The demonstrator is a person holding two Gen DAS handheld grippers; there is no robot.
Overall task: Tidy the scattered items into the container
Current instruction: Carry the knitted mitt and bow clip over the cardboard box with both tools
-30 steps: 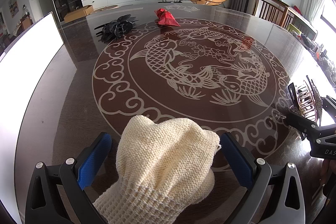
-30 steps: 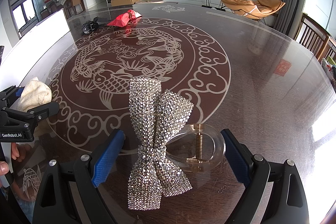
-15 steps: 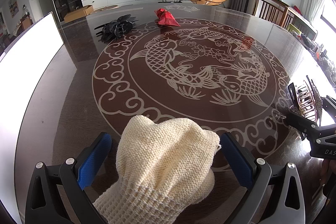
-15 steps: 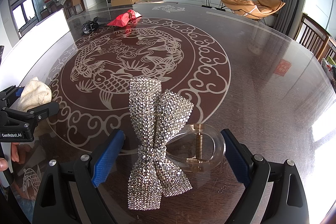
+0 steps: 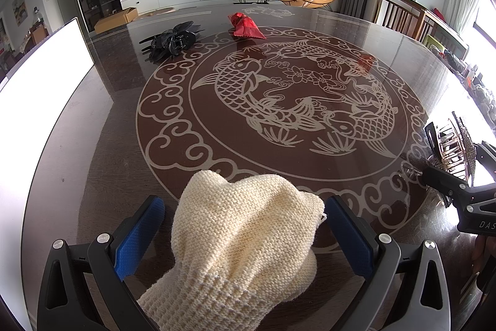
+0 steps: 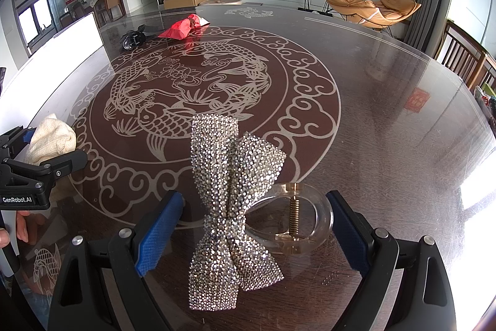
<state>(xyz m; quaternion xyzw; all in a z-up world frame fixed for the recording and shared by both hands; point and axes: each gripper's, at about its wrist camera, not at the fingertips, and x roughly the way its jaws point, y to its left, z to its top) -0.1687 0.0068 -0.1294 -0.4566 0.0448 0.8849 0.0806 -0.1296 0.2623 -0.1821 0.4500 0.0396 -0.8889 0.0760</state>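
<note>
Both grippers low over the glossy worktop (image 5: 93, 163), each straddling one scattered item.

Left gripper (image 5: 245, 230): spread wide, blue pads either side of cream knit glove (image 5: 245, 241), gaps showing on both sides; no contact yet. Glove lying limp near the worktop's near edge, cuff toward camera.

Right gripper (image 6: 252, 225): also wide, nothing held. Rhinestone bow clip (image 6: 231, 200) between the pads, clear plastic claw (image 6: 294, 222) with spring toward the right pad.

Farther off, side by side: black hair claw (image 5: 170, 41), red pouch (image 5: 246, 25). White panel (image 5: 40, 67) at left edge, possibly the container wall; cannot confirm.

Step in hand, judged: closing on both items.
- Glove: close around the bunched middle, low enough to gather both layers; soft, forgiving.
- Bow clip: centre on the knot, not the round claw; hard curved plastic likely to skid or pivot on glass.
- Close slowly, lift straight, check for droop before carrying.
</note>
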